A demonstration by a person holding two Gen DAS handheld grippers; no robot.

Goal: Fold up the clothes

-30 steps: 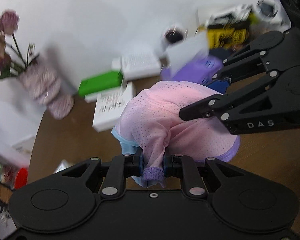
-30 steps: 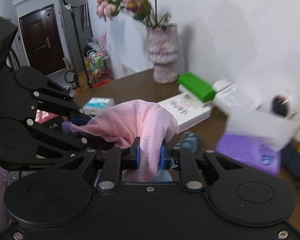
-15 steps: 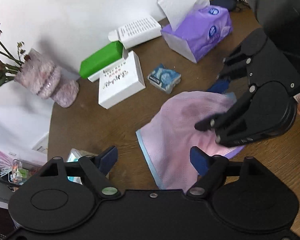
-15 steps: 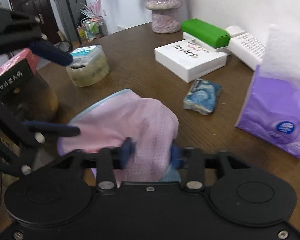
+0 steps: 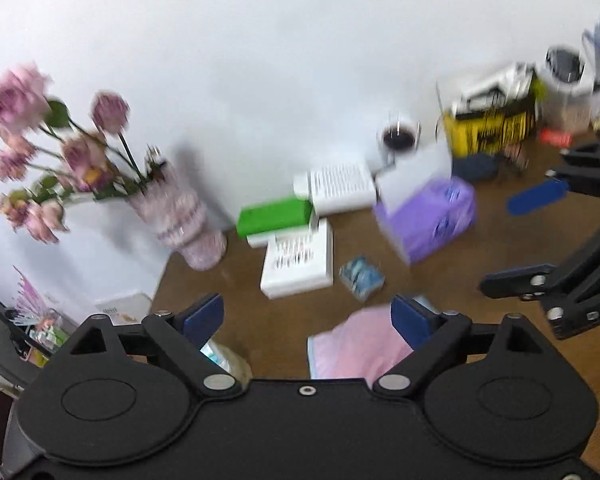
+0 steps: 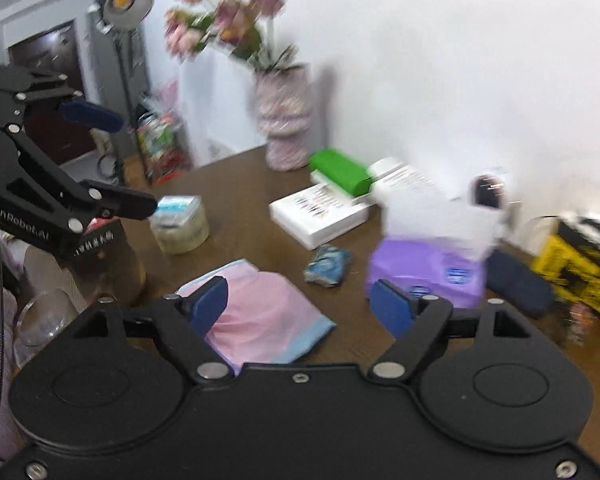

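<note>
Left wrist view: left gripper (image 5: 306, 316) — jaws wide, just opened, nothing between; pink garment (image 5: 356, 350) lies released on the brown table (image 5: 440, 276), near its front edge; right gripper (image 5: 536, 236) beside, also spread. Right wrist view: right gripper (image 6: 300, 306) — jaws wide, just opened, empty; garment (image 6: 266, 316) folded flat, purple tissue box (image 6: 428, 272) near. Cloth no longer pinched — this fold likely complete.

Stood on brown table (image 6: 236, 236): patterned vase (image 6: 286, 120) of pink flowers (image 5: 40, 152), green box (image 6: 340, 172), white box (image 5: 298, 262), purple tissue pack (image 6: 424, 276), blue packet (image 6: 328, 266), lidded jar (image 6: 180, 224).
</note>
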